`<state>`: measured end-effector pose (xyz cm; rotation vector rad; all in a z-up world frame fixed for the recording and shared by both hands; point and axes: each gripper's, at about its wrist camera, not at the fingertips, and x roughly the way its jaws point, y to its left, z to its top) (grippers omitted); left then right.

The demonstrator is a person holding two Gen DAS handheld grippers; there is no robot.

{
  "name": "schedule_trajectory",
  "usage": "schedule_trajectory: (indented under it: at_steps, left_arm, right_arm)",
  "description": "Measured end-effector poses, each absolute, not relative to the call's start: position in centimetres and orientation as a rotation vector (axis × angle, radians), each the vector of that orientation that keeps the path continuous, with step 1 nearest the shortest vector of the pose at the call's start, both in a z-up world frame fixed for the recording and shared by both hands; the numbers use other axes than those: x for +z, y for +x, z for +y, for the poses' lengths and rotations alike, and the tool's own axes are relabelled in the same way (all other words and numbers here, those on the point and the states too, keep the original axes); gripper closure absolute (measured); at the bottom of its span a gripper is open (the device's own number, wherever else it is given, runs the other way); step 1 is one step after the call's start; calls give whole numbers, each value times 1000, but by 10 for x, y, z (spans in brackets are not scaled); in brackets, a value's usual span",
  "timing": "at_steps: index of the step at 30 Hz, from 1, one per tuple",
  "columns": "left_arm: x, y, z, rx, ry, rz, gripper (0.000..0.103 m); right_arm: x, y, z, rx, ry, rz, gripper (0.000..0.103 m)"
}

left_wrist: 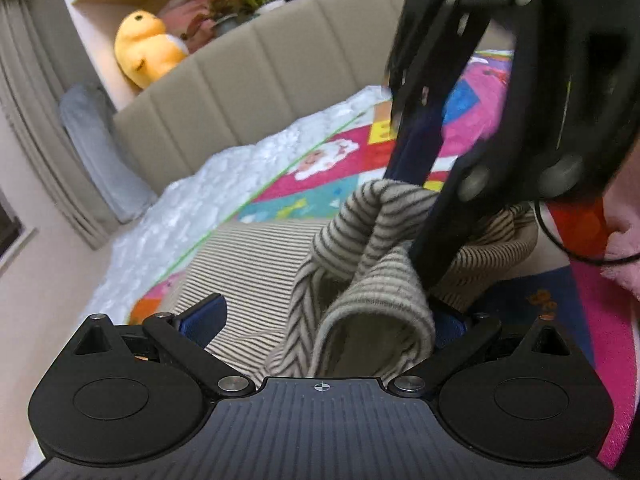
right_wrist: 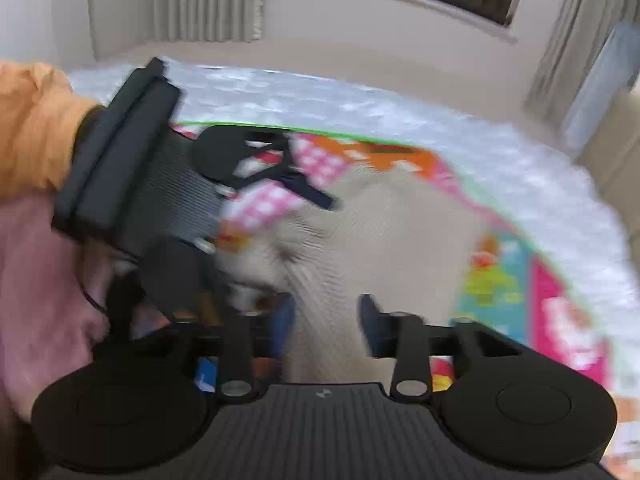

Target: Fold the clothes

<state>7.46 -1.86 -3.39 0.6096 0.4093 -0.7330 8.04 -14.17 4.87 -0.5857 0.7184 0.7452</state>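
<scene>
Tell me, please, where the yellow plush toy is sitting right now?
In the left wrist view, the yellow plush toy sits upper left on the ledge behind the beige padded headboard, just left of the potted plants.

a home bedroom: padded headboard (left_wrist: 256, 92), plush toy (left_wrist: 146, 50), curtains (right_wrist: 200, 0).

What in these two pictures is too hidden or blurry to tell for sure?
- Left wrist view: the right gripper blocks where its fingers meet the striped garment, so its hold is unclear.
- Right wrist view: motion blur smears the garment's stripes and the left gripper.
- Both views: the garment's full shape; folds and gripper bodies hide it.
</scene>
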Motion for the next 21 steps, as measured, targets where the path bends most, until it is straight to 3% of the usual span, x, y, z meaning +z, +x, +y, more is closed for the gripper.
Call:
schedule_trajectory:
  at_steps: [1,4,6,11,18,21]
  left_arm:
    - [-35,76,-20,-736,611,408,0]
    - [-38,79,-23,-746,615,405,12]
    - [-38,84,-22,-754,576,428,38]
    - [-25,107,-5,-778,330,572,61]
    - [-20,111,9,-728,251,614,62]
    - [-20,111,10,-729,247,616,61]
  right_arm:
    - [49,74,-149,712,-680,679,39]
    - [35,64,-158,678,-831,680,34]
    - [21,60,-153,700,-850,697,30]
    - [-25,54,-121,686,-1025,596,22]
    - [-32,67,-97,665,-866,593,29]
    - [-33,67,-91,643,-854,595,49]
